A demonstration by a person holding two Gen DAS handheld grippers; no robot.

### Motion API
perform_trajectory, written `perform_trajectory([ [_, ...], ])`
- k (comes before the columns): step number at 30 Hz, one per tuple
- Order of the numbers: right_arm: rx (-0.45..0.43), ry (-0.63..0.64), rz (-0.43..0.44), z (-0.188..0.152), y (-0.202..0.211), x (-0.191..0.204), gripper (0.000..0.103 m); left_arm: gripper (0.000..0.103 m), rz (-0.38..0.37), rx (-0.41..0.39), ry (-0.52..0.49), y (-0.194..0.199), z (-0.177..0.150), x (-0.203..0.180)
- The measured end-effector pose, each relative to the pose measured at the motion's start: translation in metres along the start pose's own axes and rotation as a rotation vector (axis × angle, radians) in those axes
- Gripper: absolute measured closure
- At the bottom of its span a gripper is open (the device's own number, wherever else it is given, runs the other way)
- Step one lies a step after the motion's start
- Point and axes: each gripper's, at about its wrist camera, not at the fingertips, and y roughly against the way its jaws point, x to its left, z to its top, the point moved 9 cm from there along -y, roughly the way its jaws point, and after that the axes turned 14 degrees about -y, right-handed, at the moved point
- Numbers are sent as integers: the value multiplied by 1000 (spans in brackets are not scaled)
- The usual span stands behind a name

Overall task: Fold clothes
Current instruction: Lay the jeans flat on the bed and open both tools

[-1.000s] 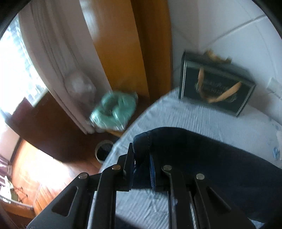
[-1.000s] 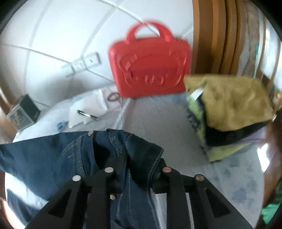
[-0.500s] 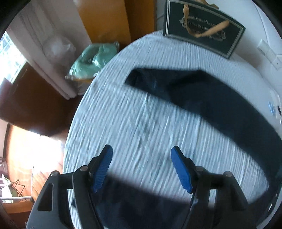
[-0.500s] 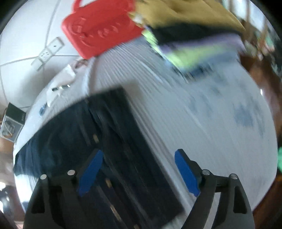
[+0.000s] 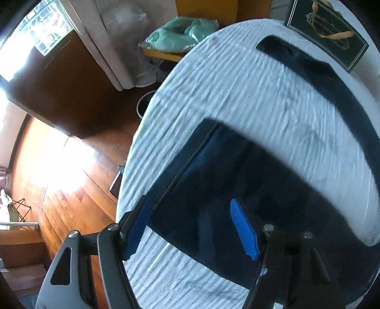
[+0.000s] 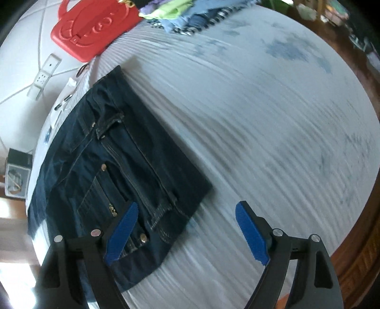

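Left wrist view: left gripper (image 5: 196,228) hanging wide apart over jeans (image 5: 213,190), clamping nothing.
Right wrist view: right gripper (image 6: 186,234) gaping wide, holding nothing, hovering at waistband corner.
Jeans (image 6: 114,161): lying flat on bed (image 6: 273,123), legs spreading apart.
Beyond: red case (image 6: 92,31) and clothes pile (image 6: 185,16) sitting at bed's far edge.
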Motion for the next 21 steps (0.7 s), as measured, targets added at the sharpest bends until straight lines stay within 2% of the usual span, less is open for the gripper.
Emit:
perform_trajectory([
  [3,-1,-22,19,-2,-1,0,18,35,-23,11,2,-14,-9,-8],
  [6,-2,-24,28,-3,-3,5,18,22,6,-7,-12,-16,-13,-13],
  [8,-7,-19,19,-3,-8,8,18,18,17,-16,-3,-17,-14,-10],
  [10,-16,-10,-1,-3,-17,14,18,6,28,-24,19,-18,-16,-6],
  [12,-21,16,-35,-5,-24,21,18,4,29,-21,37,-19,-18,-2],
  [13,-44,70,-87,-8,-25,28,39,4,34,-19,29,-18,-18,-2],
  [14,-67,124,-138,-9,-25,35,54,4,55,-17,8,-16,-18,-3],
  [15,-90,171,-179,-10,-23,41,79,7,84,-15,-16,-12,-17,-4],
  [16,-114,187,-168,-9,-13,45,86,16,108,-19,-36,-7,-16,-6],
  [19,-185,227,-133,-3,18,55,87,33,117,-37,-61,5,-13,-10],
  [21,-218,190,-85,7,45,44,87,36,121,-27,-77,11,-14,-12],
])
